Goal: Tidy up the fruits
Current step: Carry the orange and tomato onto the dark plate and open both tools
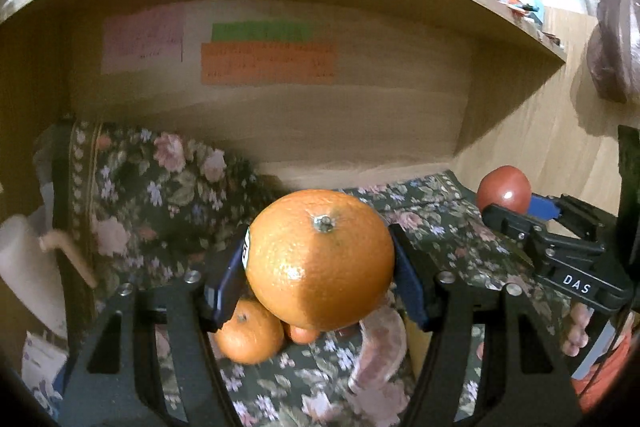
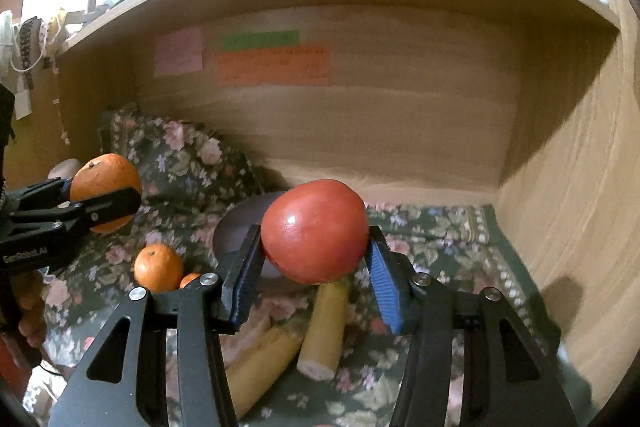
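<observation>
Left gripper: fingers closed on a large orange, held above the floral cloth.
Right gripper: fingers closed on a red tomato, held over a grey plate.
On the cloth: small orange, two bananas lying just beside each other.
Setting: wooden shelf alcove.

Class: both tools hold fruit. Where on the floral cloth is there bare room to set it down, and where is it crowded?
Free: the floral cloth right of the plate, up to the wooden side wall. Crowded: the front left, with the small oranges and the bananas beneath the tomato.
</observation>
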